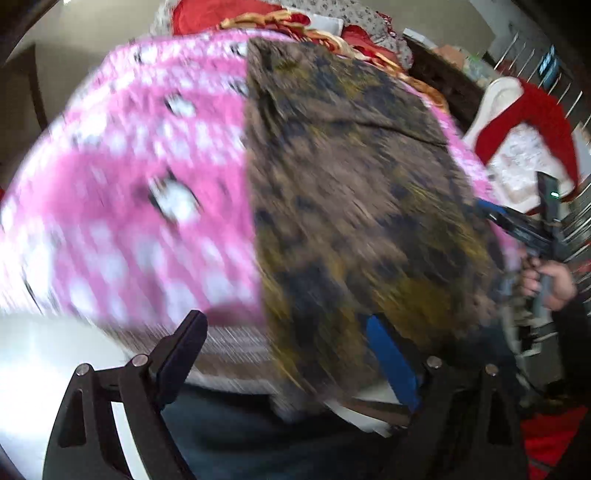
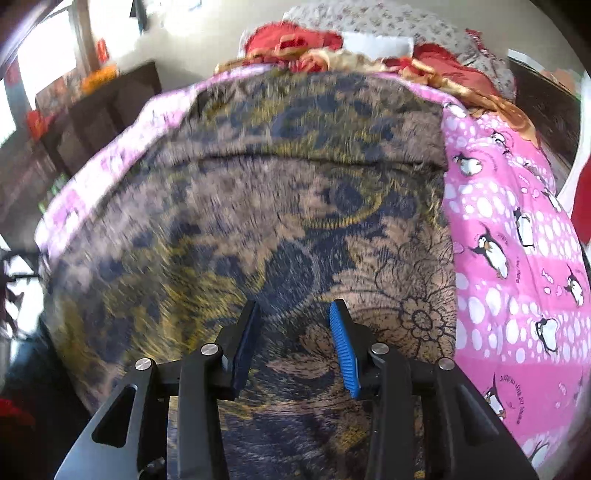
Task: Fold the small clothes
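Observation:
A brown cloth (image 1: 351,177) (image 2: 258,206) with dark blue and yellow flower patterns lies spread on a pink penguin-print bedsheet (image 1: 140,177) (image 2: 517,236). A crease runs across its far part. My left gripper (image 1: 288,343) stands open wide at the cloth's near edge, its black finger (image 1: 184,347) over the sheet and its blue pad (image 1: 388,354) by the cloth's hem; nothing is pinched. My right gripper (image 2: 295,310) is open just above the cloth's near part, with only flat fabric showing between its pads. In the left wrist view a hand (image 1: 550,280) holds that right gripper at the cloth's right side. Both views are blurred.
Red and gold blankets (image 2: 303,48) and a flower-print pillow (image 2: 369,18) are piled at the bed's far end. A white chair with a red garment (image 1: 524,122) stands to the right of the bed. Dark furniture (image 2: 92,110) stands on the left.

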Action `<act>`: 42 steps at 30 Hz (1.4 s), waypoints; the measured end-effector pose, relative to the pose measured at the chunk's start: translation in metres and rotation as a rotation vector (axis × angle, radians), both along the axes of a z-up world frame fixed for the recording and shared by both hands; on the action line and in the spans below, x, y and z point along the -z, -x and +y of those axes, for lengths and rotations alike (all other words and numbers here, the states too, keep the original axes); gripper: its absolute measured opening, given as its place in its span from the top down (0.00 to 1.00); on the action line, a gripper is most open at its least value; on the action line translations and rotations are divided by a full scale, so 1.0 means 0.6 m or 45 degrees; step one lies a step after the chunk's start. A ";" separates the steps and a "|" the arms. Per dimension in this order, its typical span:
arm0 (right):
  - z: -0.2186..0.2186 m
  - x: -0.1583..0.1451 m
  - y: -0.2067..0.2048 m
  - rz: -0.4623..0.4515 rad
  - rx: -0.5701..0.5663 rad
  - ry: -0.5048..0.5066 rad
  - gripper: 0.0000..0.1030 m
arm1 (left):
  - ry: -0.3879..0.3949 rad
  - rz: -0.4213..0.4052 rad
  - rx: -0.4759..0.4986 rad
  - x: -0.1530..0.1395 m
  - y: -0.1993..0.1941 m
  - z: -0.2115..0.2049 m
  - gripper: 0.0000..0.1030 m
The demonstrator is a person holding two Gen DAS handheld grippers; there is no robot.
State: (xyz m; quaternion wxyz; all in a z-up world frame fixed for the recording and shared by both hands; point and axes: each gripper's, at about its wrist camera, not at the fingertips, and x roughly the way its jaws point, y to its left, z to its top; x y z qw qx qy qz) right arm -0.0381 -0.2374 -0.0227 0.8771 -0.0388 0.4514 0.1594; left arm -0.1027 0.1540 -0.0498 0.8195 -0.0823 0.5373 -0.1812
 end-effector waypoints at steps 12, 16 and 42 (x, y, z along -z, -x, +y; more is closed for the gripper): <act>-0.114 -0.046 0.070 -0.134 0.001 -0.098 0.42 | 0.255 0.165 0.260 0.036 -0.036 -0.008 0.18; -0.170 -0.023 0.113 -0.042 0.049 -0.138 0.42 | 0.272 0.179 0.300 0.044 -0.037 -0.022 0.51; -0.254 0.103 0.113 0.279 -0.154 -0.913 0.51 | 0.273 0.089 0.098 0.037 -0.015 0.014 0.93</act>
